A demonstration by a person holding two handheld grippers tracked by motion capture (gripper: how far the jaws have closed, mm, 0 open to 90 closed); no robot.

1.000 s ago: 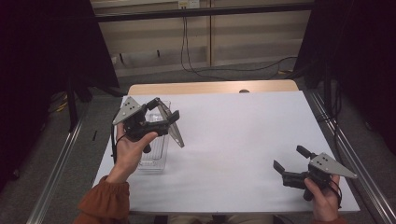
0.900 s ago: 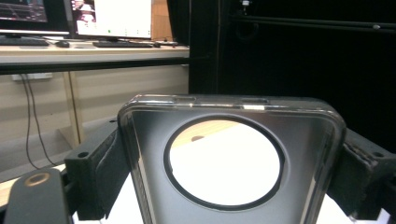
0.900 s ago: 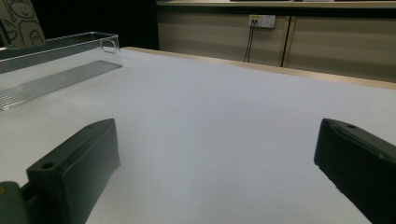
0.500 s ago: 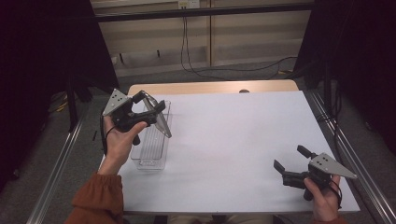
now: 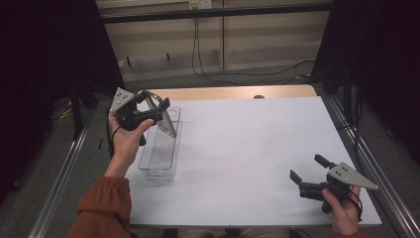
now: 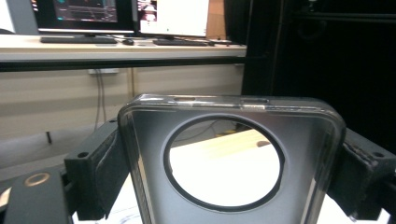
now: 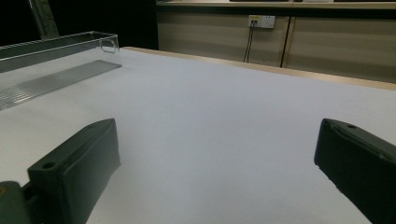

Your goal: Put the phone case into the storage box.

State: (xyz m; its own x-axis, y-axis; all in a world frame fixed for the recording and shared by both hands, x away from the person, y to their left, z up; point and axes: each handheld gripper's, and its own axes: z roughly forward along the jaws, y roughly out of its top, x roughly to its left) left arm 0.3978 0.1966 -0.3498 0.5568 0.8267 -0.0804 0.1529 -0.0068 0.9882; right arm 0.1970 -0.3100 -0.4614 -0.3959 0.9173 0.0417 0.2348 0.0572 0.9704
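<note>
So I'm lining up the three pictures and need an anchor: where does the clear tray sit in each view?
High view: the tray lies left of centre on the white table, under the left gripper that holds the phone case.
Left gripper view: I can't make the tray out; the case blocks the middle.
Right gripper view: tray at upper left.
Shared landmark: the white table.

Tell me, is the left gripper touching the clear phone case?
Touching. In the left gripper view, the left gripper has its two black jaws pressed against both side edges of the phone case, with no gap on either side.
</note>
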